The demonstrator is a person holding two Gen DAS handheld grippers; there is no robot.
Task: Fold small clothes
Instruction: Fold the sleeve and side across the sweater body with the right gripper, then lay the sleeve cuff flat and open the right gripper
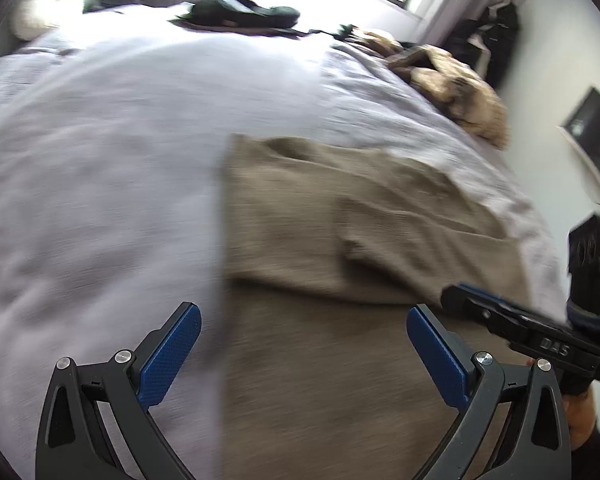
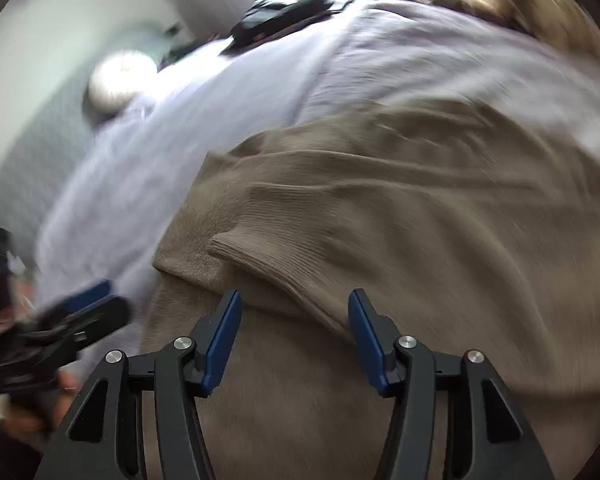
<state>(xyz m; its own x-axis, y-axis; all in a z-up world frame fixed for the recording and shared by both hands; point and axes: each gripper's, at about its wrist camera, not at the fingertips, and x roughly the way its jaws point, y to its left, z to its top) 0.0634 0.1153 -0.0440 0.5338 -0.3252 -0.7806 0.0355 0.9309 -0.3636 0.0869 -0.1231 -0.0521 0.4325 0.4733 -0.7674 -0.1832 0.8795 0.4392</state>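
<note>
A taupe ribbed knit garment (image 1: 340, 248) lies partly folded on a pale lavender bed cover (image 1: 100, 160). It fills most of the right wrist view (image 2: 400, 208), where a folded flap edge lies just ahead of the fingers. My left gripper (image 1: 304, 316) is open and empty above the garment's left edge. My right gripper (image 2: 295, 300) is open and empty over the garment. It also shows at the right of the left wrist view (image 1: 500, 316). The left gripper shows blurred at the left of the right wrist view (image 2: 80, 312).
Dark clothes (image 1: 244, 10) lie at the far edge of the bed. A tan crumpled heap (image 1: 452, 80) lies at the far right. A white pillow (image 1: 48, 4) sits far left. A wall (image 1: 548, 60) and a dark framed object (image 1: 592, 120) are to the right.
</note>
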